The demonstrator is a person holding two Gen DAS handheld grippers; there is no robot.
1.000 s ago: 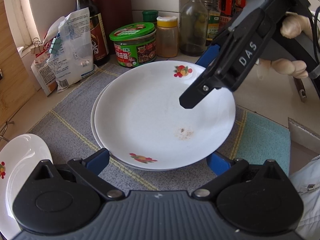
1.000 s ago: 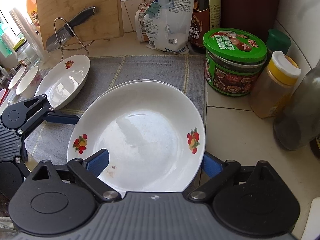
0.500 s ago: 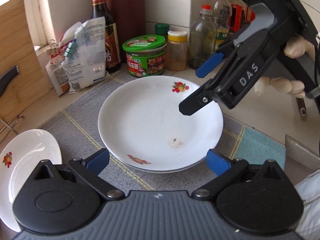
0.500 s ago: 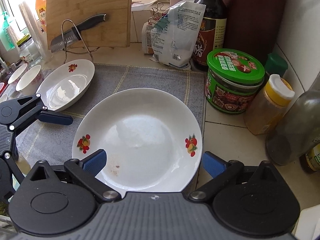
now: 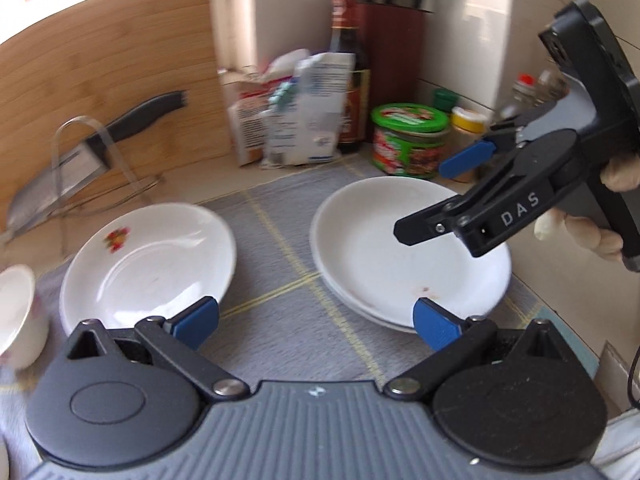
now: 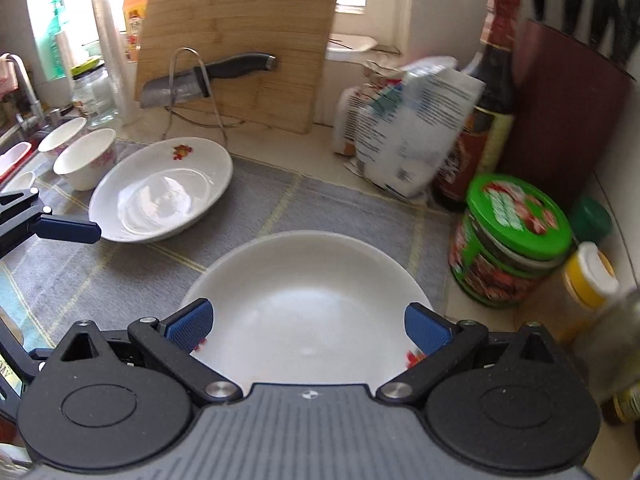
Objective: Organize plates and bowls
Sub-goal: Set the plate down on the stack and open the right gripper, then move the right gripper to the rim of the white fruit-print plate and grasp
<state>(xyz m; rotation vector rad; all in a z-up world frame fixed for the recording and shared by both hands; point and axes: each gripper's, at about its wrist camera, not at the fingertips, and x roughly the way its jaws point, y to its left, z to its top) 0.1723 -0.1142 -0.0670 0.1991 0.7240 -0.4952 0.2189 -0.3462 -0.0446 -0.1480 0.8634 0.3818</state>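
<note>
Pulled back and swung leftward since a second ago: left gripper point(image 5: 314, 322), then close over the stacked plates point(image 5: 408, 248), now set well back with the single plate point(image 5: 148, 264) brought fully into its view. Right gripper point(image 6: 308, 326) likewise withdrawn and raised, seen from the left wrist view point(image 5: 440, 192) hanging above the stack's far rim. Jaws of both spread wide, holding nothing. Two plates noted nested on the grey mat point(image 5: 288, 256), beside the green-lidded jar point(image 6: 516, 240); top plate marked with a small brown stain near its front edge. Single plate lying apart on the mat's left half, just in front of the knife rack point(image 6: 192, 80) and cutting board point(image 6: 240, 40). Small bowls point(image 6: 86, 158) observed further left, near the sink edge. Step in hand judged as the transfer between placements: stack started, third plate not yet collected. Next move judged to call for lowering the left gripper to the single plate's near rim, closing one finger above and one below the lip, then lifting level and carrying across to the stack. Shallow rim and smooth glaze: slip risk if pinched too near the edge.
</note>
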